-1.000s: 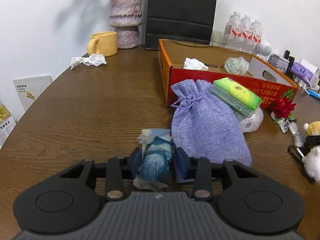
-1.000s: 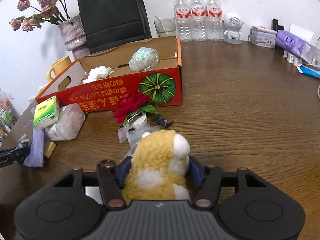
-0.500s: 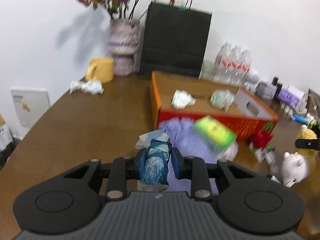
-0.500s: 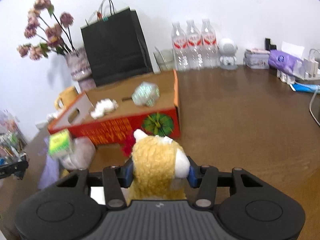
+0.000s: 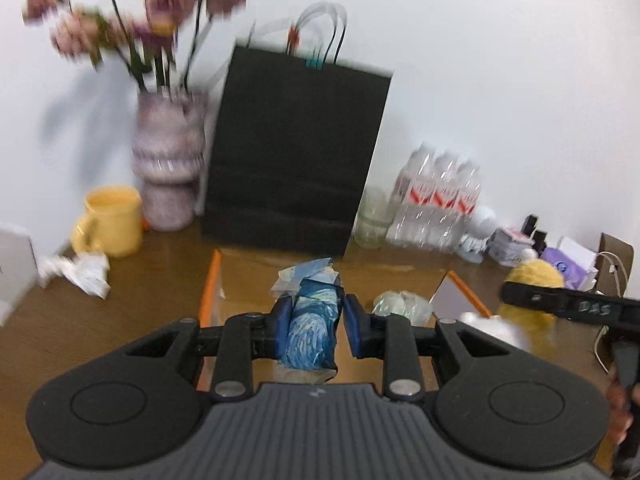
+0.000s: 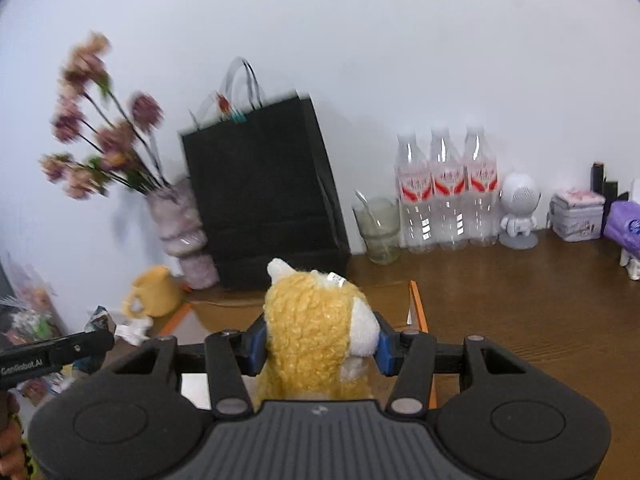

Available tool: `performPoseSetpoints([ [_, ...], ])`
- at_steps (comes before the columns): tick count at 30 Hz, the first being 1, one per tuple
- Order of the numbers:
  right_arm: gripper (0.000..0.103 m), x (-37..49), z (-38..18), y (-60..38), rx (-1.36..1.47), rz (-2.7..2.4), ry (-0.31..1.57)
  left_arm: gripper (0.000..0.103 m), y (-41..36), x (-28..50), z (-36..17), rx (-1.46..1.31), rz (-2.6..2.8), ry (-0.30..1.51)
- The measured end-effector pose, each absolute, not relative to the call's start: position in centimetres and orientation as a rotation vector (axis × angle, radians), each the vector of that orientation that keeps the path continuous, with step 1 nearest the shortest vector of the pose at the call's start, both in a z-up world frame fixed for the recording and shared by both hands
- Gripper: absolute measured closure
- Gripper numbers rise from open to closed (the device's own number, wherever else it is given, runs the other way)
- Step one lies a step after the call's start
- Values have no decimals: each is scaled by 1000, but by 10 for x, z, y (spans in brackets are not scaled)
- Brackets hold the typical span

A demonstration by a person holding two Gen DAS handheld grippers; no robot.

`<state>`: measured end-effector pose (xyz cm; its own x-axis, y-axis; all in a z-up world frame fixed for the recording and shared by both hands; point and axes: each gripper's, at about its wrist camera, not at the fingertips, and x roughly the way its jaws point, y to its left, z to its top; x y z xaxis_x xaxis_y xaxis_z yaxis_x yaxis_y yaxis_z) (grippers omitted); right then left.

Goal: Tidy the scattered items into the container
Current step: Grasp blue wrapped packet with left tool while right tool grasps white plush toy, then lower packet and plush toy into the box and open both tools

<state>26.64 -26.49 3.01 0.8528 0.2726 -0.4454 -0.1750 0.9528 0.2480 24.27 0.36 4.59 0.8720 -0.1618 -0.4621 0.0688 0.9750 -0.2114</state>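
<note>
Both grippers grasp loads above the orange-rimmed cardboard box (image 5: 210, 280): left gripper (image 5: 312, 326) pinches a crinkly blue swirl-printed packet (image 5: 310, 320), likely light, slippery; right gripper (image 6: 320, 346) squeezes a soft yellow plush toy (image 6: 316, 328) mid-body.

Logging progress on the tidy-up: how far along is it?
Done: a clear crinkled wrapper lies in the box. In hand: left tongs grip a blue packet, right tongs grip a yellow plush, both over the box. Left: crumpled tissue beside the mug.
</note>
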Motion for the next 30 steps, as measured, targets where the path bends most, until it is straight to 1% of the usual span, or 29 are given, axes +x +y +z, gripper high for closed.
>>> performPoseSetpoints([
  [5,54,322,-17,-249,187,213,645,74,-3,291,4,-207,-97,609],
  [8,53,334,-38,-238,133,197,702,72,-2,302,-15,-185,-117,665],
  [9,51,337,-43,-235,117,188,710,69,-2,304,-18,-179,-119,682],
  [11,48,341,-48,-233,105,186,725,56,1,306,-21,-180,-122,693],
  [12,43,341,-49,-232,99,196,733,52,2,306,-20,-183,-123,688],
  [13,37,339,-50,-232,97,210,738,40,3,305,-18,-183,-121,680],
  [14,33,338,-49,-230,100,229,740,24,3,303,-15,-181,-117,665],
  [15,24,335,-47,-228,102,248,739,11,3,300,-11,-182,-112,647],
  [16,15,332,-46,-226,100,268,736,6,4,297,-8,-182,-109,628],
  [17,10,328,-43,-223,90,279,730,1,3,293,-4,-180,-107,608],
  [18,0,323,-40,-220,72,272,719,0,2,289,1,-178,-110,589],
  [21,0,312,-29,-213,31,261,668,0,1,278,13,-177,-127,552],
  [30,0,294,-13,-222,101,335,602,0,-2,264,27,-173,-123,505],
])
